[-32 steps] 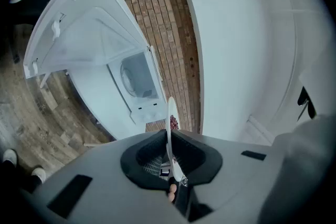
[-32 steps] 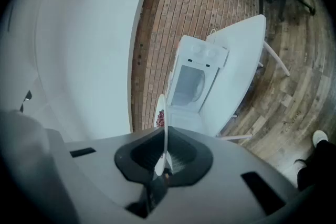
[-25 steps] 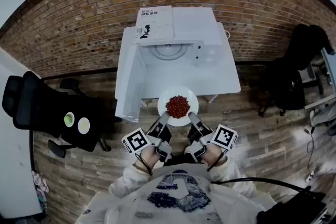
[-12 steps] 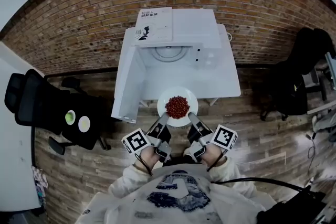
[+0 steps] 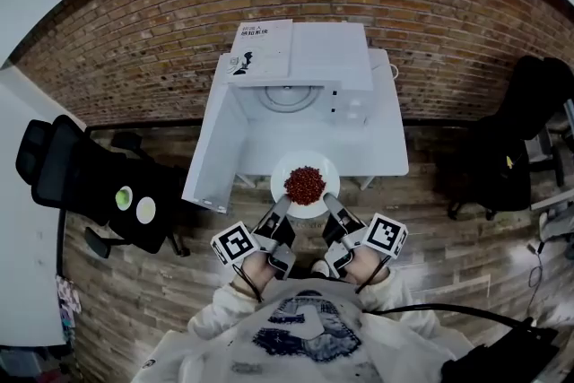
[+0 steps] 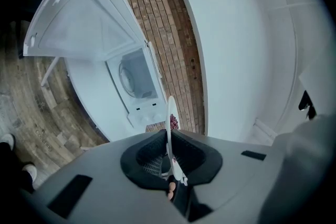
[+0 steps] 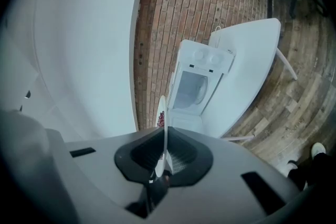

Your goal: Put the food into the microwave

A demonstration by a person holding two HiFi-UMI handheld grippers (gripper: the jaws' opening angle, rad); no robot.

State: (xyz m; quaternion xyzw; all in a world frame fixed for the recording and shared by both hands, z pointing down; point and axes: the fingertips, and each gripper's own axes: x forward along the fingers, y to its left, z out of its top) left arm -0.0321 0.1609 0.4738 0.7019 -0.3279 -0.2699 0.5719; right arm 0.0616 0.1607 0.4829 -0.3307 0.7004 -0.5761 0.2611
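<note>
The left gripper [image 5: 282, 211] and right gripper [image 5: 330, 207] each clamp the plate's [image 5: 279, 178] near rim, jaws almost together; the red food [image 5: 304, 184] sits heaped on it (held level) at the table's [image 5: 381, 143] near edge, facing the microwave [image 5: 296, 94]; its door [image 5: 211, 152] stands open.

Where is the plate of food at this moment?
Head view, centre: the plate of red food hangs at the table's front edge, before the open microwave, its near rim clamped by the left tool and the right tool.
</note>
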